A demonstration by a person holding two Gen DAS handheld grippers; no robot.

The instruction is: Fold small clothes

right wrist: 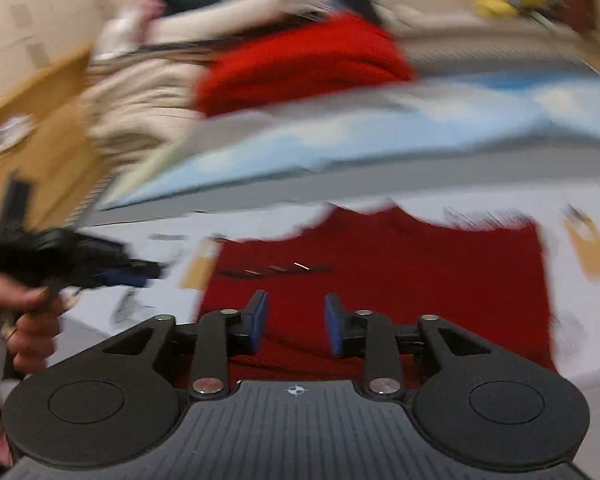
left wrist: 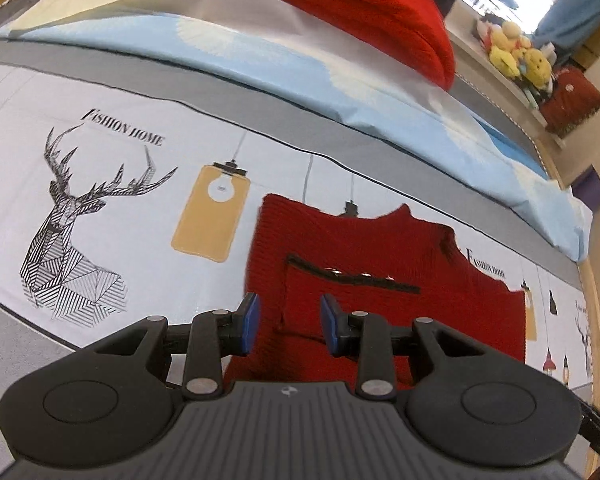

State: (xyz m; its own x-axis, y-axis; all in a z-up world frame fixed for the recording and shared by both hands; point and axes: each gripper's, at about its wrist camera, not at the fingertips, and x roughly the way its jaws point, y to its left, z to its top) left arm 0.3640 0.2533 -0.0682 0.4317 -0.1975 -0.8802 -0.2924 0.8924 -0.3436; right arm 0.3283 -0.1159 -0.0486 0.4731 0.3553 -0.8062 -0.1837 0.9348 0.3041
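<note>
**Red garment flat, both grippers above its near edge**

The red knit garment point(left wrist: 384, 280) is seen spread on the printed bedsheet point(left wrist: 112, 128), lower centre of both views, its long axis running left to right. The left gripper point(left wrist: 288, 324) and right gripper point(right wrist: 296, 322) are held apart, nothing between the pads; the left gripper is placed over the garment's left edge, the right nearer mid-width
</note>
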